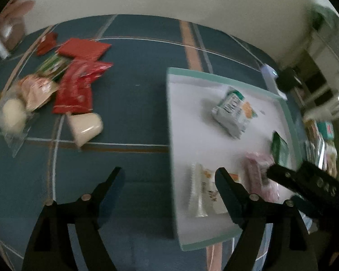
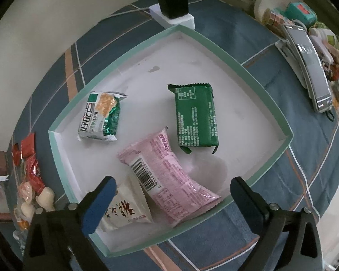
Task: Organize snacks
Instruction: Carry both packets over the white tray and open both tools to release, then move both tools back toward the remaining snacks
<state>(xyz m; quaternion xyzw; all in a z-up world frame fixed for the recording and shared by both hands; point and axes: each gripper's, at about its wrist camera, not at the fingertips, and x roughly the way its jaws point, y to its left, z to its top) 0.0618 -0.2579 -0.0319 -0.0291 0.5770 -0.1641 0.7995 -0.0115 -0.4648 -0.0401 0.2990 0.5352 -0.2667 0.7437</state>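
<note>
A white tray with a mint-green rim [image 2: 241,63] holds several snack packs: a green pack [image 2: 195,115], a pink pack [image 2: 169,176], a white-and-green cracker pack [image 2: 100,117] and a white pack [image 2: 126,210]. My right gripper [image 2: 171,192] is open and empty just above the pink pack. In the left wrist view the tray [image 1: 214,74] lies to the right; my left gripper [image 1: 169,176] is open and empty over its left edge. Loose snacks lie far left: red packs [image 1: 76,85], a cream cup [image 1: 85,126], a clear-wrapped pastry [image 1: 11,115]. The right gripper's finger [image 1: 305,180] shows at right.
The table has a blue plaid cloth [image 1: 133,94]. A black charger on a white power strip [image 2: 173,6] sits behind the tray. A phone [image 2: 311,67] and assorted clutter lie at the right edge. A white wall runs behind the table.
</note>
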